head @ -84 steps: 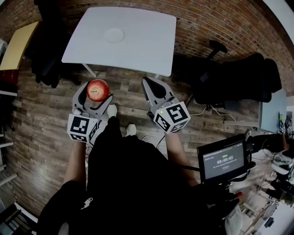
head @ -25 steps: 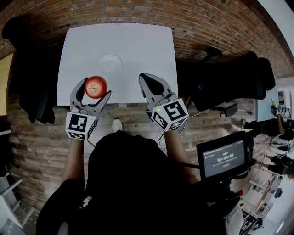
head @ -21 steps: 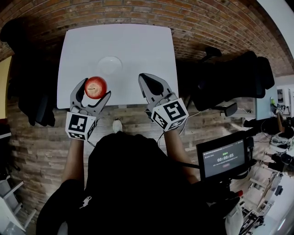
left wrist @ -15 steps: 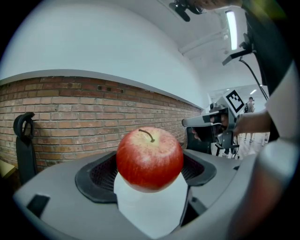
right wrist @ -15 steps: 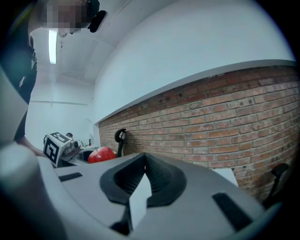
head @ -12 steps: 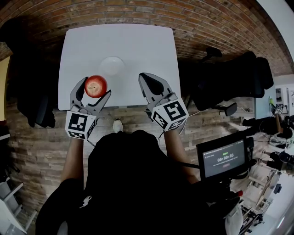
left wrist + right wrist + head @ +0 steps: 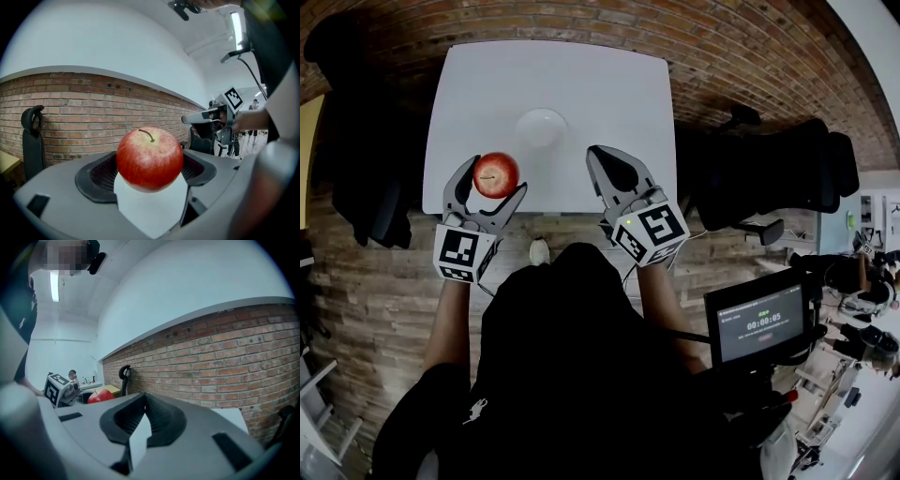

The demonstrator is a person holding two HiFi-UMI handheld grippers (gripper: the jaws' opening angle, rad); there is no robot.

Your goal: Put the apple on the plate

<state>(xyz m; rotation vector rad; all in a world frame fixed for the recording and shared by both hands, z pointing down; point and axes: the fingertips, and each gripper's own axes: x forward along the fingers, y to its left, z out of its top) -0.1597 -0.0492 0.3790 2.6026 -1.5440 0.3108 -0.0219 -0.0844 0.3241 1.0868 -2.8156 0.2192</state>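
Observation:
A red apple with its stem up sits between the jaws of my left gripper, which is shut on it above the near left edge of the white table. In the left gripper view the apple fills the gap between the dark pads. A white plate lies on the table just beyond the apple and slightly right. My right gripper hovers over the table's near edge, jaws shut and empty, its tips meeting. The right gripper view shows the apple far left.
A brick wall runs behind the table. Black office chairs stand to the right and a dark chair to the left. A small monitor is at lower right. A yellow tabletop shows at the left edge.
The table and plate have drawn closer. Both grippers have moved forward from over the floor to above the table's near edge. The apple stays gripped in the left gripper.

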